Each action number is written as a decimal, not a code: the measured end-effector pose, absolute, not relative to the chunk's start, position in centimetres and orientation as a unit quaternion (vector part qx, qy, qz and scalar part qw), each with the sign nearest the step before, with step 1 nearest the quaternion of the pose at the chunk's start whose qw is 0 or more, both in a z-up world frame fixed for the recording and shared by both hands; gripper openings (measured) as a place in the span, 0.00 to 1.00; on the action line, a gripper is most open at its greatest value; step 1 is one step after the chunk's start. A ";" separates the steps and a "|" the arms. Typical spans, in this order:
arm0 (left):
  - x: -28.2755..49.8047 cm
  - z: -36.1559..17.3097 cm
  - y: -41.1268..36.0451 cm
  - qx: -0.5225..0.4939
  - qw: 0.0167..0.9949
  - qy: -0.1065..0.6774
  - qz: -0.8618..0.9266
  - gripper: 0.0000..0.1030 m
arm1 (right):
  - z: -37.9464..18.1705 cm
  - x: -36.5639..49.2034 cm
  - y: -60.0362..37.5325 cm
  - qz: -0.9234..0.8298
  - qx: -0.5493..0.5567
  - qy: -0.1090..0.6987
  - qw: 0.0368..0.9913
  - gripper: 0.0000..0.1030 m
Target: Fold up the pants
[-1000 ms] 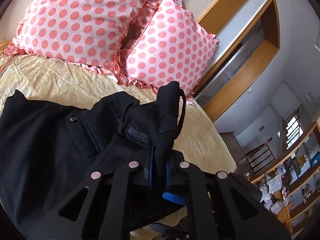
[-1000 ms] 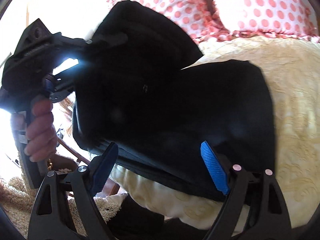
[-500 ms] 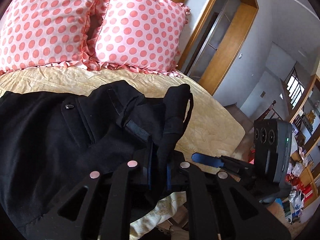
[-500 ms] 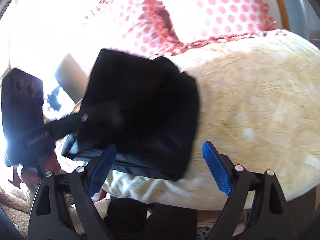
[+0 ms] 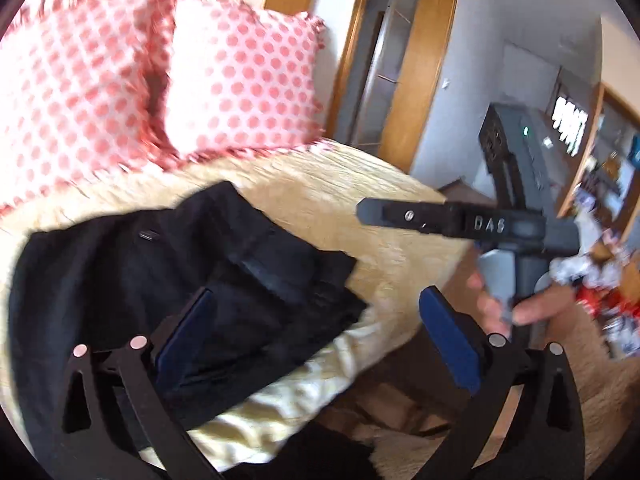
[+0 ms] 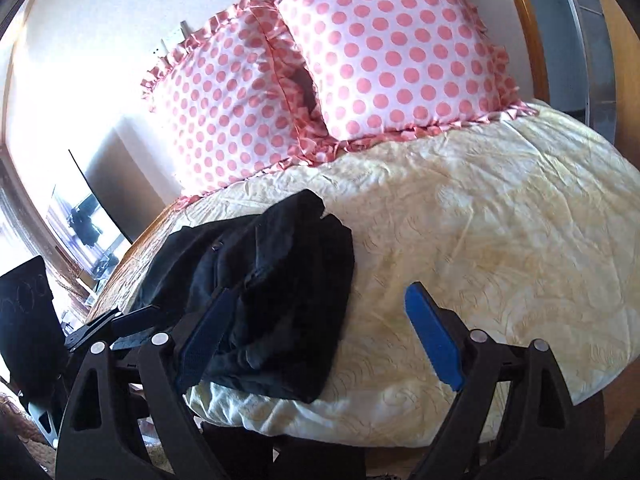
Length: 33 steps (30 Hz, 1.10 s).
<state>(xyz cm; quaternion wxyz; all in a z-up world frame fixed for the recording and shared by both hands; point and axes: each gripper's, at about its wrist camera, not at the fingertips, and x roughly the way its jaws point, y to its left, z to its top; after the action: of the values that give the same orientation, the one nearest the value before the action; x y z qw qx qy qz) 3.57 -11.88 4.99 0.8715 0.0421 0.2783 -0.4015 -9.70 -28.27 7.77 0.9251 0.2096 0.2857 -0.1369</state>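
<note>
Black pants [image 5: 192, 276] lie folded in a loose bundle at the near edge of the bed [image 6: 500, 240], one corner close to the drop-off — nothing pins them. My left gripper [image 5: 316, 332] has just let its fingers spread wide, no cloth between them now; my right gripper [image 6: 316, 336] is spread and empty too. Risk as I read it: the top layer looks rumpled and could slump open, or a finger could snag it on a careless pass — polka-dot pillows [image 6: 320, 80] sit well clear.
</note>
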 end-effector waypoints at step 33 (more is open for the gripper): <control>8.9 3.0 -2.4 0.031 0.925 0.342 -0.161 0.98 | 4.7 -5.3 -22.8 -0.132 0.098 0.380 0.910 0.66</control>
<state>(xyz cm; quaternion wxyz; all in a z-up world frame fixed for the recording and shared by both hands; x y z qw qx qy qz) 8.88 -2.43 3.01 0.9254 0.0309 0.3418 -0.1610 -5.28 -22.78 4.68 0.9101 0.0983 0.3802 -0.1323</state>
